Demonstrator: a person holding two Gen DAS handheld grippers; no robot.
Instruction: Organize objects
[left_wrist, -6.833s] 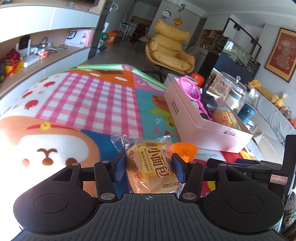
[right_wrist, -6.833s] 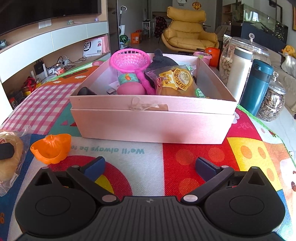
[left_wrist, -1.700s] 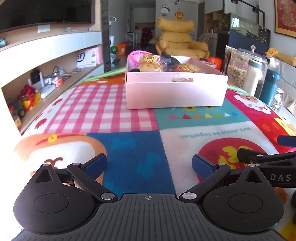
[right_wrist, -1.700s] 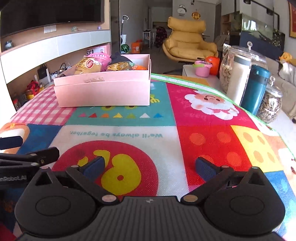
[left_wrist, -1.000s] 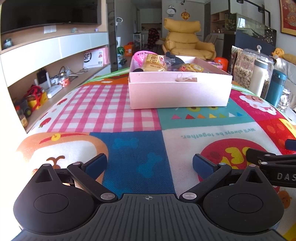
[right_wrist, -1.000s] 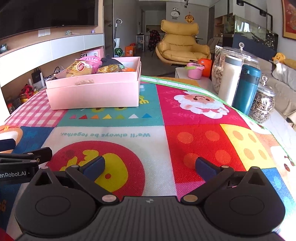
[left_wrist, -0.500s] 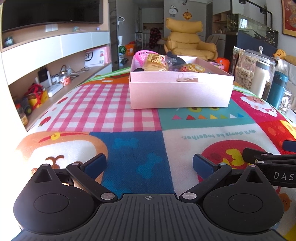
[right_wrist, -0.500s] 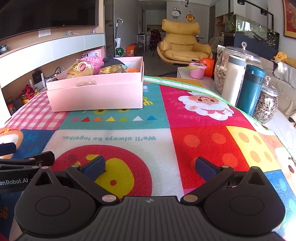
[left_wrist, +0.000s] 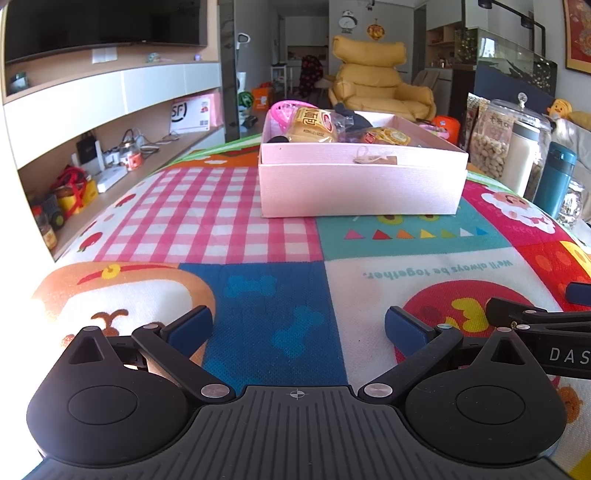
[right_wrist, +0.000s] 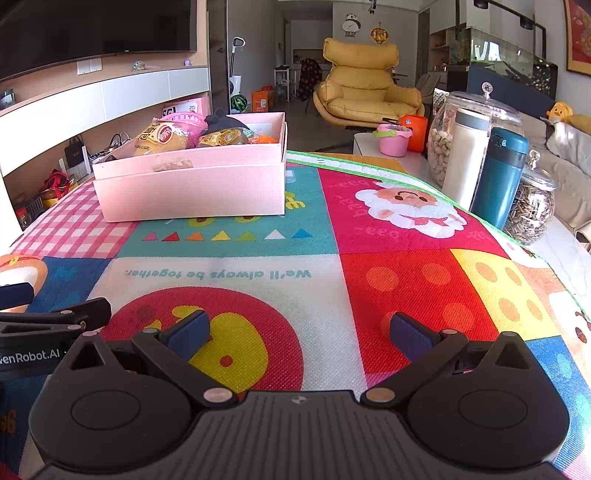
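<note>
Left gripper (left_wrist: 298, 326) is hovering low over the patchwork play mat (left_wrist: 273, 295), jaws spread wide, nothing between them. Right gripper (right_wrist: 300, 334) is doing the same just to its right, jaws also wide and empty, sitting above the red circle patch. Each gripper is showing at the edge of the other's view, so they are side by side and close.

Pink box (left_wrist: 360, 181) is sitting well ahead of both grippers on the mat, slightly right of centre for the left one, ahead-left for the right one. It is holding the sorted items: a bread packet (left_wrist: 312, 125) poking above the rim at the far left, a pink basket (left_wrist: 280, 112) behind it, a dark soft item (right_wrist: 221, 122), a yellow snack packet (right_wrist: 223, 138) and something orange (right_wrist: 264, 139).

Ahead-right of the right gripper, off the mat edge, a glass jar of nuts (right_wrist: 441, 147), a white bottle (right_wrist: 465, 155), a teal flask (right_wrist: 500, 173) and a jar of seeds (right_wrist: 532, 206) are standing clustered together.
</note>
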